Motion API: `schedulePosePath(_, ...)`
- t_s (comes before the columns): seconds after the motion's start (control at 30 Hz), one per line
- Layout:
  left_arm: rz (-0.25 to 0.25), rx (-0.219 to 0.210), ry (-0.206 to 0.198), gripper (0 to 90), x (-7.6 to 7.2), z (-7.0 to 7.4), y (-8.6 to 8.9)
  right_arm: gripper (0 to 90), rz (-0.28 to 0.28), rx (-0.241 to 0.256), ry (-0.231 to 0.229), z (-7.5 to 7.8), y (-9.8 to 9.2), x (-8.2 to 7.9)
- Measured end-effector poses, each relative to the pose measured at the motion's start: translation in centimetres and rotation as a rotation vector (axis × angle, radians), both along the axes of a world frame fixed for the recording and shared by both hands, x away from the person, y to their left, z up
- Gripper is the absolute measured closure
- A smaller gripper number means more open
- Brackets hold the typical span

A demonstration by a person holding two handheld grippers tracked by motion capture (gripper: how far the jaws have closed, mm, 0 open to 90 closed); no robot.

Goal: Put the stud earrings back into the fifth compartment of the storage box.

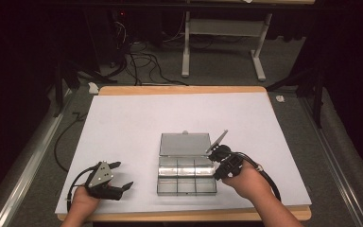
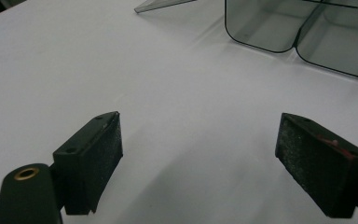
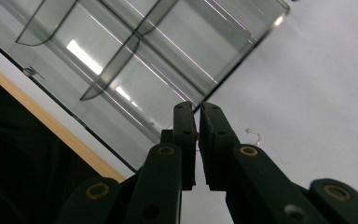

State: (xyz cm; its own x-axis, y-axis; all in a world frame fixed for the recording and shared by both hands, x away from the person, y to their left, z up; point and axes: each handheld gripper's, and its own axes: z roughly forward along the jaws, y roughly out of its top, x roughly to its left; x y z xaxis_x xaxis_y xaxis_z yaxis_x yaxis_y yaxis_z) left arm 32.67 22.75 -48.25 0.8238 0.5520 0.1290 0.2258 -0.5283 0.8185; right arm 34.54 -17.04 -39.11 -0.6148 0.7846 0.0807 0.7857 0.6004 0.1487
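Forearms enter the high view from the bottom edge. From there, the left gripper (image 1: 115, 178) rests spread wide on the white sheet (image 1: 123, 123), well apart from the clear compartment box (image 1: 186, 176), whose lid (image 1: 184, 144) lies open behind it. Beyond the table, cables (image 1: 142, 61) trail over grey carpet.

Left gripper view: both pads (image 2: 103, 154) splayed, nothing between them, box corner (image 2: 303, 32) ahead.

Right gripper view: the right gripper (image 3: 197, 122) is nearly closed at the box's edge (image 3: 205, 95); a small wire hook (image 3: 254, 135) lies just beside.

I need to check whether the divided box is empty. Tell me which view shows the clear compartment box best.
The high view: the whole compartment box shows there, lid open, on the white sheet. The left gripper view catches two corner compartments at its top edge. The right gripper view looks closely into several compartments, but the closed right gripper covers part.
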Motion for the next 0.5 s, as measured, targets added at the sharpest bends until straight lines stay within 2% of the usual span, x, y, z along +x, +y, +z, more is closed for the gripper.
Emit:
schedulePosePath(0.07,-0.001,0.0,0.0,15.3,0.0,0.0,0.0,86.3,-0.017,-0.002,0.012,0.0,0.5,0.0)
schedulePosePath(0.13,0.0,0.0,0.0,15.3,0.0,0.0,0.0,86.3,0.01,0.0,0.004,-0.1,0.8,0.2)
schedulePosePath(0.5,0.0,-0.004,0.003,15.3,0.0,0.0,0.0,86.3,0.047,-0.003,0.012,-0.6,3.3,0.7)
